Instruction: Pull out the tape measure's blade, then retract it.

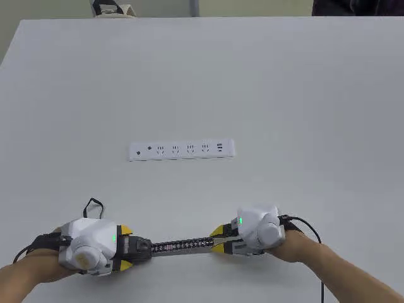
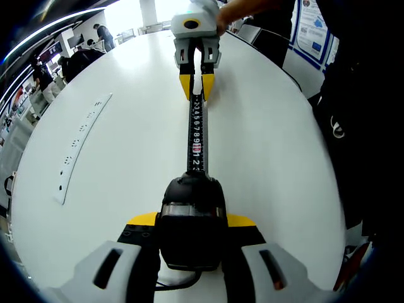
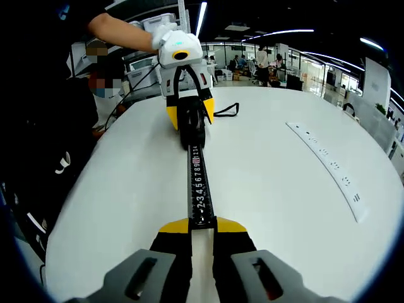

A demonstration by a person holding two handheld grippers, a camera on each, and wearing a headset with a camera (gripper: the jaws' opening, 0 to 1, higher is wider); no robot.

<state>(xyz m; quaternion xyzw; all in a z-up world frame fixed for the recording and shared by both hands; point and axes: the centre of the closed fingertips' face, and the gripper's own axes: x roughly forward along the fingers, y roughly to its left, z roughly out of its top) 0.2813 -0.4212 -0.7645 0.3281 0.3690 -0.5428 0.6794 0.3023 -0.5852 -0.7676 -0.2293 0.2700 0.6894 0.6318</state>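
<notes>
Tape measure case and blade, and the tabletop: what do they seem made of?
The case looks like black moulded plastic or rubber, with a soft sheen on its rounded top. The blade seems thin coated metal: dark, flat, printed with white numerals. The tabletop is probably smooth white laminate, plain and seamless.

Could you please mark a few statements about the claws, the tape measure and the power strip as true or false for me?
1. The left claw is shut on the tape measure's case. True.
2. The blade is fully retracted into the case. False: it is drawn out and spans the gap between the two claws.
3. The right claw is shut on the blade's end. True.
4. The power strip lies across the blade. False: it lies on the table apart from the blade, farther from the person.
</notes>
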